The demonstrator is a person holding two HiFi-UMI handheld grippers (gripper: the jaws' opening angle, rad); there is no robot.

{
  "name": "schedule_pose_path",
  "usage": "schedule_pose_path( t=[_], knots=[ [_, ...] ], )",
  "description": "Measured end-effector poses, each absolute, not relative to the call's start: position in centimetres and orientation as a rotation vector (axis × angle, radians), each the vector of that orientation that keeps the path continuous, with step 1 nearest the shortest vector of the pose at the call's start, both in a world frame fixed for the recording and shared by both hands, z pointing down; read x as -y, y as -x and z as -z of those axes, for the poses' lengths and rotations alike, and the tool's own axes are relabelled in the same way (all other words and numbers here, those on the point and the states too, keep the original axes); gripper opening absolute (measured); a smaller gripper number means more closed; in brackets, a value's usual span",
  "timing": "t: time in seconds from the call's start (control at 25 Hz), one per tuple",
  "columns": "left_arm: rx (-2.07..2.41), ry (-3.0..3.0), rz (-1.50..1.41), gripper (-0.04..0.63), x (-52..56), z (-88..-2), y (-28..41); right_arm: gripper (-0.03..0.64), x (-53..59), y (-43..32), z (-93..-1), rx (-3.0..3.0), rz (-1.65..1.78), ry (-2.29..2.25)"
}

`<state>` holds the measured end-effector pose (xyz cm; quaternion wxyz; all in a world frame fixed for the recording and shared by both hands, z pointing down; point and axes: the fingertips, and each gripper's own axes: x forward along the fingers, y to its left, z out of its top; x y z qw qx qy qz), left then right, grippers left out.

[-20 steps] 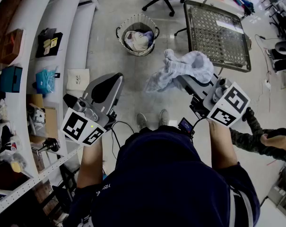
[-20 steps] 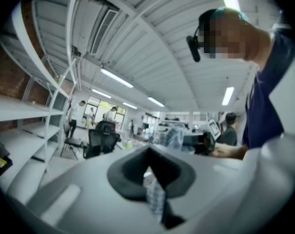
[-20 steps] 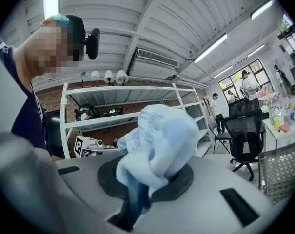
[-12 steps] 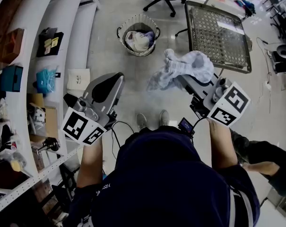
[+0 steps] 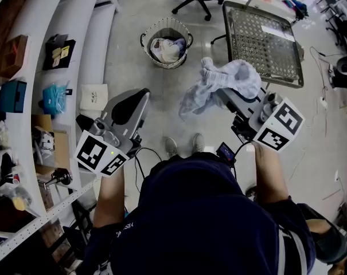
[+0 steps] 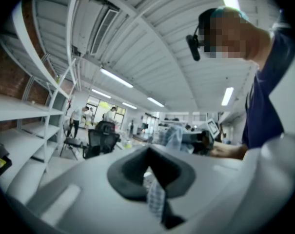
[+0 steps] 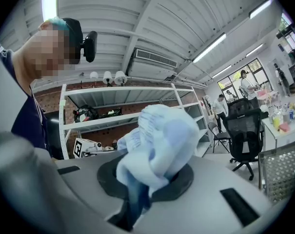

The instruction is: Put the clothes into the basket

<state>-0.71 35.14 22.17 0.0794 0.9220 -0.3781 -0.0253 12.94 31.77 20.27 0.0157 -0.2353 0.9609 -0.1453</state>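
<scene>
White shelving curves down the frame's left edge. At lower left the left gripper is clenched, its jaws together on nothing but a thin checked strip in their slot. At upper centre the wire basket stands on the floor with clothes already in it. Right of centre, well apart from the basket, the right gripper grasps a bunched pale blue garment, which bulges out of its jaws. A metal mesh rack fills the upper right.

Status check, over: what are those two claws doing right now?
Left claw shut. Right claw shut on light blue garment, held off the floor. Basket ahead, partly filled; nothing seen blocking the way.
</scene>
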Motion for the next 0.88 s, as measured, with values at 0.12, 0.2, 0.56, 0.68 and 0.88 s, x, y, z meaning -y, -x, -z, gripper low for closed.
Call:
schedule_pose_path(
  t=[0.12, 0.2, 0.56, 0.68, 0.88],
  knots=[
    [1.112, -2.773, 0.076, 0.003, -35.4, -22.1, 1.6, 0.049, -31.9, -12.6, -20.0, -2.967, 0.441, 0.770],
    [1.098, -2.783, 0.074, 0.003, -35.5, -22.1, 2.4, 0.049, -31.9, -12.4, -20.0, -2.945, 0.441, 0.802],
    [1.070, -2.811, 0.083, 0.003, -34.4, -21.9, 5.8, 0.049, -30.6, -10.6, -20.2, -2.885, 0.468, 0.888],
    [1.063, -2.809, 0.084, 0.003, -33.4, -22.1, 6.2, 0.049, -29.5, -10.0, -20.2, -2.886, 0.469, 0.886],
    [1.067, -2.796, 0.074, 0.003, -30.6, -22.7, 6.4, 0.049, -26.6, -9.6, -20.8, -2.890, 0.487, 0.873]
  ],
)
